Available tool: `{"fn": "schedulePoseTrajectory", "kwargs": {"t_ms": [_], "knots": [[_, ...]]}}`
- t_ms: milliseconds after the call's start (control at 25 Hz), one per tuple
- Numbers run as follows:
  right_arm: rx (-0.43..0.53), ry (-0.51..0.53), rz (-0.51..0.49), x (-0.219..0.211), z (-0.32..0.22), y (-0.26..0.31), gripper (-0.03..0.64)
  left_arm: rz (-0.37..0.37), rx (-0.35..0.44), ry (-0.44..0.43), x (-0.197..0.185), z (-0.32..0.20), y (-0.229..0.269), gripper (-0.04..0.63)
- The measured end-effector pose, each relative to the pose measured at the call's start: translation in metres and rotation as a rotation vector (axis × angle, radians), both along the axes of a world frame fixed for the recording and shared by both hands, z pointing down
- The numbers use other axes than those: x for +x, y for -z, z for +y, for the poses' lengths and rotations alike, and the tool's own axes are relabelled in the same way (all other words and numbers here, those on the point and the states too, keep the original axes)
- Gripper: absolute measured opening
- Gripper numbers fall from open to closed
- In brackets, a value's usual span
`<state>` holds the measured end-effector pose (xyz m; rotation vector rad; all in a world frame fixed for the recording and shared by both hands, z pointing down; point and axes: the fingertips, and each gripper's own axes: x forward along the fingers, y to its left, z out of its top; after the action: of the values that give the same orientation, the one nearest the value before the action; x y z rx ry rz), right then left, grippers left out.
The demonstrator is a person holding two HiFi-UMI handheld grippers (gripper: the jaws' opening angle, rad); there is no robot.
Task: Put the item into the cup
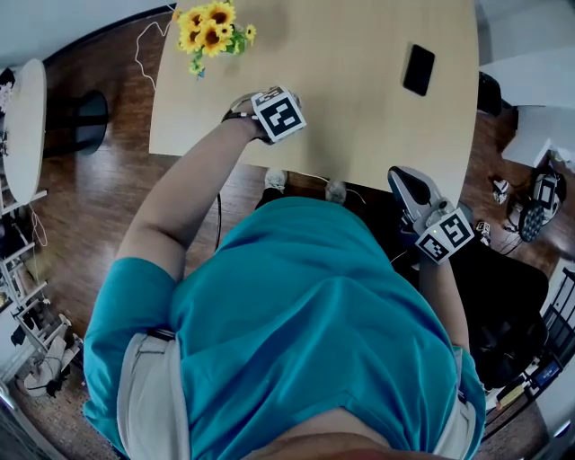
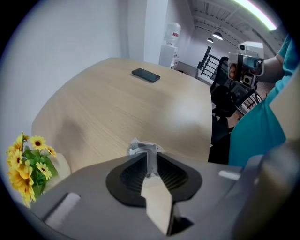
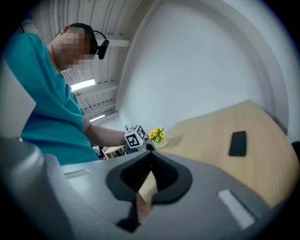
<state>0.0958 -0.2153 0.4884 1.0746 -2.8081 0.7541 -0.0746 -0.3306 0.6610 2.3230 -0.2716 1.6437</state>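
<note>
In the left gripper view a small crumpled grey-white wad (image 2: 139, 148) sits between the tips of my left gripper (image 2: 148, 158), whose jaws stand close together and touch it on both sides. The head view shows that gripper (image 1: 266, 112) over the light wooden table (image 1: 359, 117) near its front edge, the wad hidden beneath the marker cube. A pale pot (image 2: 60, 168) of sunflowers (image 1: 212, 27) stands at the table's far left. My right gripper (image 1: 410, 187) hangs off the table by the front right edge. Its jaws (image 3: 150, 151) are shut with nothing between them.
A black phone (image 1: 419, 69) lies flat at the table's far right. A round white table (image 1: 22, 126) stands to the left on the wooden floor. Black chairs and clutter (image 1: 521, 296) crowd the right side. A white cable (image 1: 148, 45) trails by the sunflowers.
</note>
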Motion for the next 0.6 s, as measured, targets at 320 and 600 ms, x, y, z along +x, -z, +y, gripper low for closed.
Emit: {"fn": "schedulePoseTrajectory", "kwargs": {"t_ms": [320,600], "knots": [[0.027,-0.003,-0.013,0.003,-0.001,0.008,0.002,0.005,0.091,0.041,-0.008,-0.003,0.023,0.087],[0.074,0.01,-0.023,0.018,0.009,0.022,0.002,0.079,0.205,0.158,-0.017,0.004,0.076,0.087]]}}
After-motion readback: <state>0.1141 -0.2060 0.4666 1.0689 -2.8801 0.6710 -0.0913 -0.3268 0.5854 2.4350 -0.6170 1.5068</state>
